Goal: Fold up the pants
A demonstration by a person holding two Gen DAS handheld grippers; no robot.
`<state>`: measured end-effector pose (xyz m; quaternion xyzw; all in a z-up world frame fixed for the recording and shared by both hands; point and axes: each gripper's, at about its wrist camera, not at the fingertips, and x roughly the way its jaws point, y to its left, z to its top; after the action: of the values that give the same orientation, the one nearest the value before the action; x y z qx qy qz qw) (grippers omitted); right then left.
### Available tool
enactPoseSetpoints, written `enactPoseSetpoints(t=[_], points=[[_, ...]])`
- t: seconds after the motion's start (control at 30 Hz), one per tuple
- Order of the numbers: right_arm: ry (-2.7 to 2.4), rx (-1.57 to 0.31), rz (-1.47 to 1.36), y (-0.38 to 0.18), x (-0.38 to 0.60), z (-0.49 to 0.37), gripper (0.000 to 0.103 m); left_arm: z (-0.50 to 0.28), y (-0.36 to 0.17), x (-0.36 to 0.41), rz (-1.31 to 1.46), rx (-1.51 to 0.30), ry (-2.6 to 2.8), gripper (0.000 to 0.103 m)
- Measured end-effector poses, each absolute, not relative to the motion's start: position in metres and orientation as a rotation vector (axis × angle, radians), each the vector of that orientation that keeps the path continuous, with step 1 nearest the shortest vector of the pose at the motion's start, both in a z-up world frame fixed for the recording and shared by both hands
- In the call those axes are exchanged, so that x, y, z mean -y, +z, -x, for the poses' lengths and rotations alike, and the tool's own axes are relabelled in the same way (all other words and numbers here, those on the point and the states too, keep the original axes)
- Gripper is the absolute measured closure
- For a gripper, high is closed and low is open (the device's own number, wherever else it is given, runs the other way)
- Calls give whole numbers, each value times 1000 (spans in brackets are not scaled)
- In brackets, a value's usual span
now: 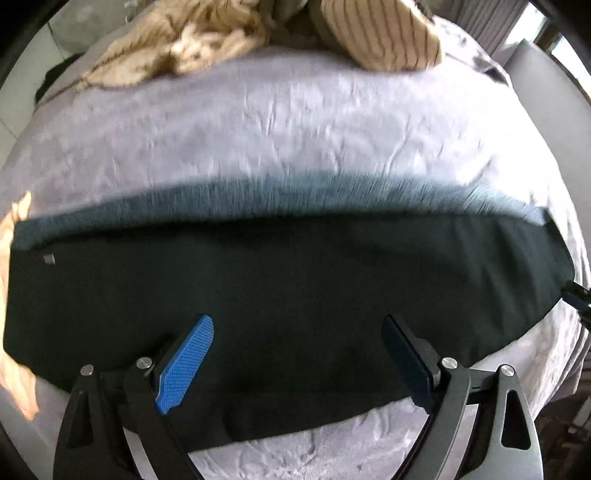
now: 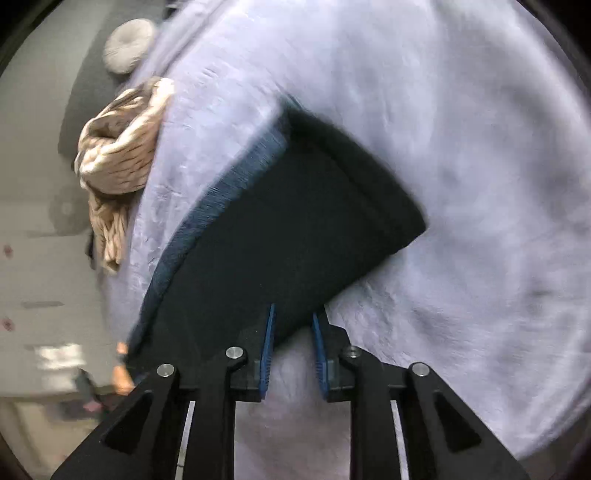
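The dark pants lie as one long folded band across the pale lilac bed sheet. My left gripper hovers over the middle of the band near its front edge. Its jaws are wide open with nothing between them, and one blue pad shows. In the right wrist view the pants run away from me toward the upper left. My right gripper is shut on their near end edge, with dark cloth filling the narrow gap between the blue pads. A dark part at the band's right end may be that gripper.
A beige knit blanket and a striped cushion lie at the bed's far side. The knit blanket hangs over the bed's left edge, with a round grey cushion and the floor beyond. A peach cloth sits at the left.
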<state>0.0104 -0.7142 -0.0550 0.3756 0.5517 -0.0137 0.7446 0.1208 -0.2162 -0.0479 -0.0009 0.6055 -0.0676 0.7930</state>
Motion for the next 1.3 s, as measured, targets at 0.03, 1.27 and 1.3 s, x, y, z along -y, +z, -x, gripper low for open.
enactPoseSetpoints(t=[0.03,1.27,1.3], points=[[-13,-1174,-727,-36,704,-12,80,-126,-46,218,3,-1288,-145,10],[1009,-1300,56,-36,128,-179,35,-74,-95,-105,122,-1196,195,4],[1026,-1305,87,-43,103,-184,35,-72,-96,-107,135,-1187,191,4]])
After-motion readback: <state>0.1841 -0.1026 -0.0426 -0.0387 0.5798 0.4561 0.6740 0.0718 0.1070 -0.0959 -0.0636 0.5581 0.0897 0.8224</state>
